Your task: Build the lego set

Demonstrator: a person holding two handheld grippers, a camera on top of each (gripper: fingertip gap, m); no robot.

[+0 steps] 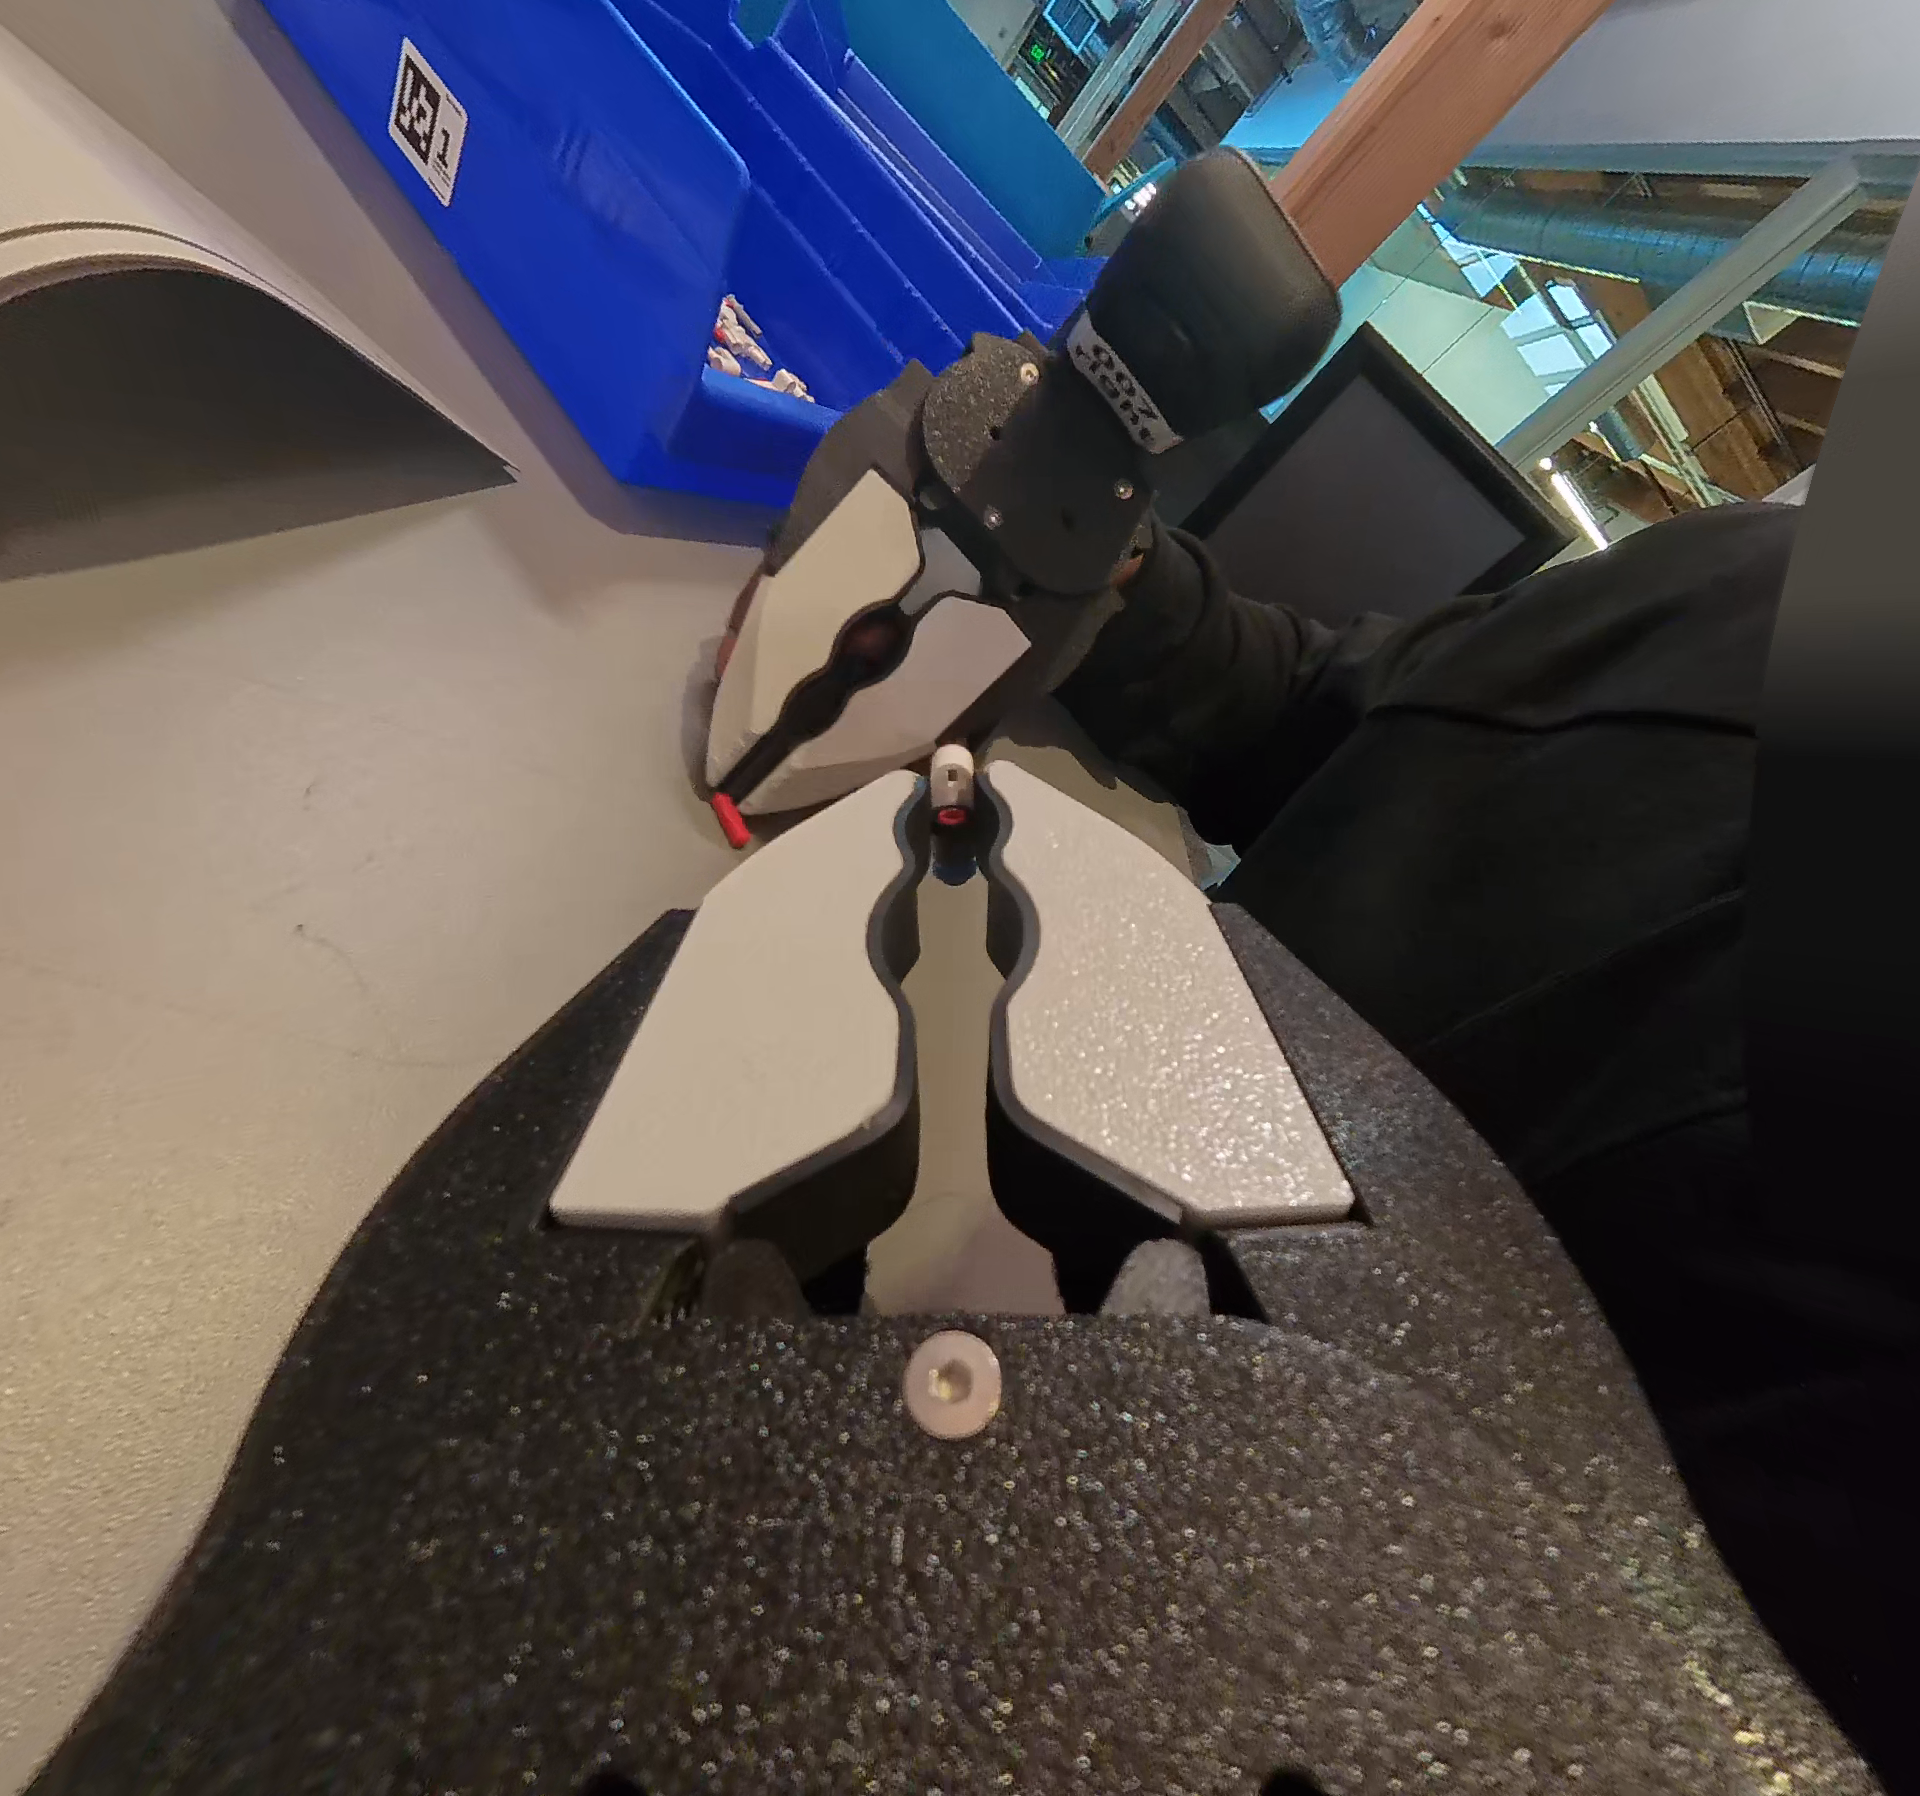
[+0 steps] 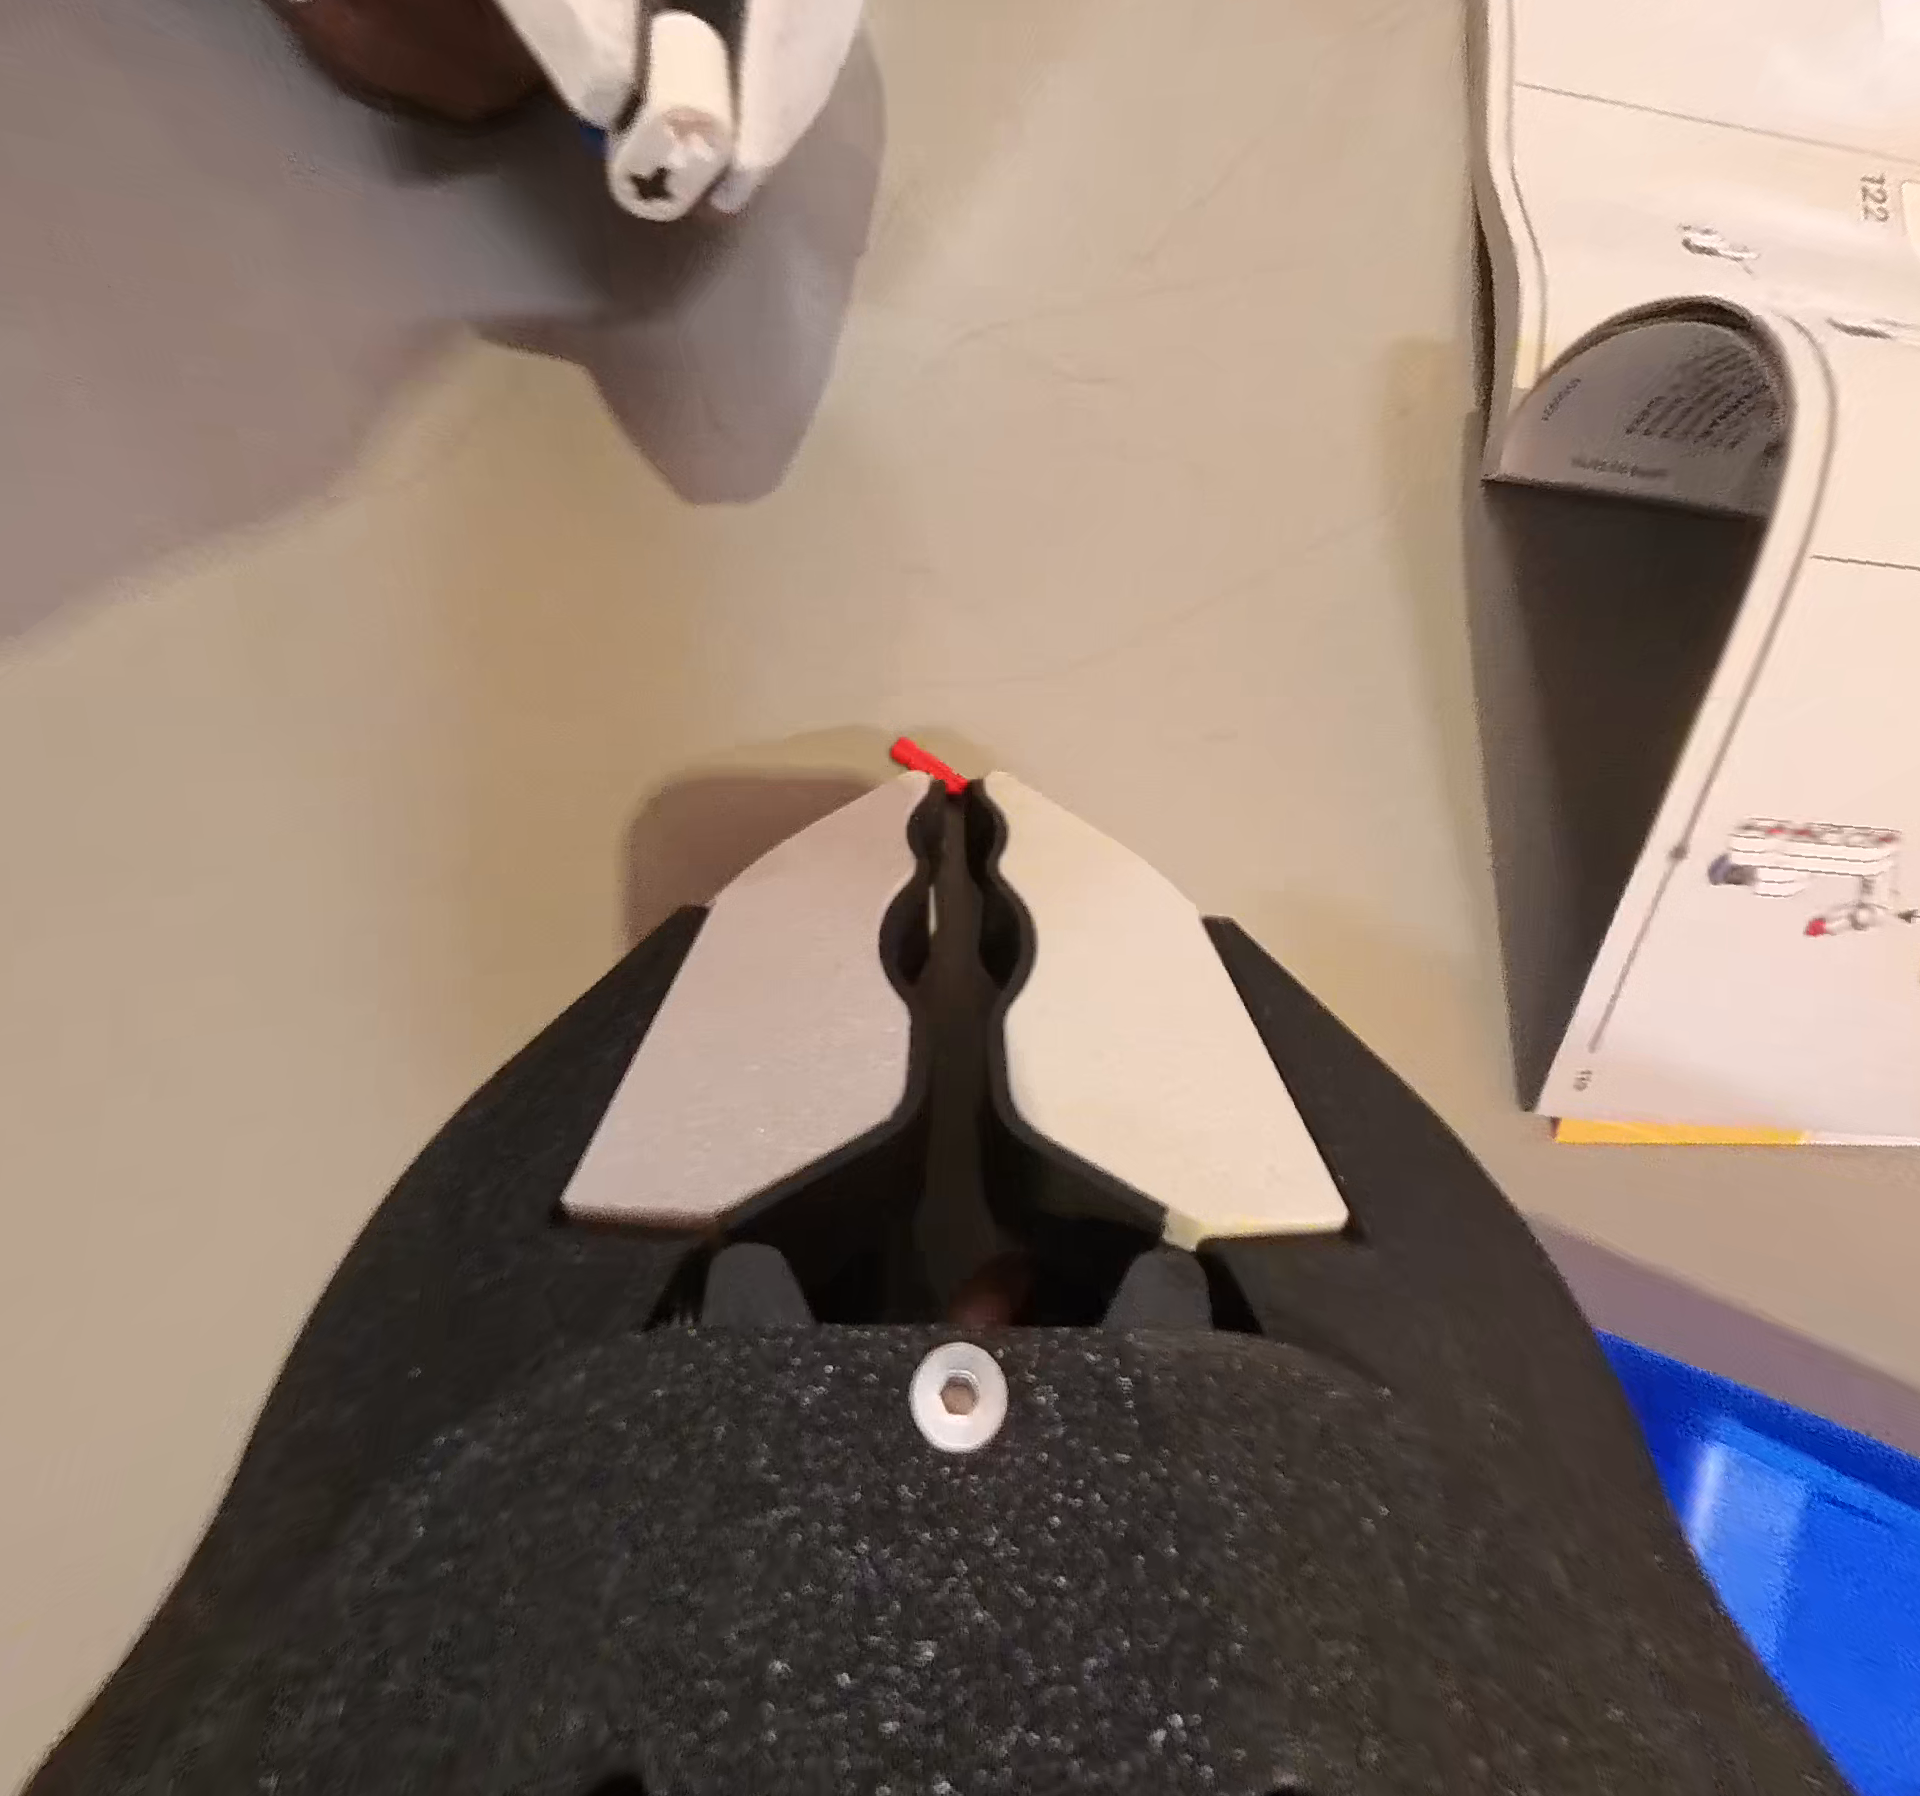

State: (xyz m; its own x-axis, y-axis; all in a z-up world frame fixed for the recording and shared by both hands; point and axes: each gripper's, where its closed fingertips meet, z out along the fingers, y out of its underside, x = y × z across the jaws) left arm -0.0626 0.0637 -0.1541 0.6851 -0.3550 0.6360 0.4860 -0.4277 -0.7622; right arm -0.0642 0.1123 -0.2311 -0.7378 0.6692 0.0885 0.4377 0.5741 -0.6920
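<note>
My left gripper is shut on a small white connector piece with a red ring and a blue bit below it, held just above the table. The piece also shows in the right wrist view, with a cross-shaped hole at its end, between the left gripper's fingers. My right gripper is shut on a thin red pin that sticks out left of its tips, low over the table. In the left wrist view the right gripper holds the same red pin, just left of my left gripper's tips.
A blue bin with a square marker tag holds several small white and red parts at the back left. An open instruction booklet with a curled page lies at the right; it also shows at the left of the left wrist view. A dark sleeve crosses the right. My right fingertips sit around 9 centimeters from my left ones.
</note>
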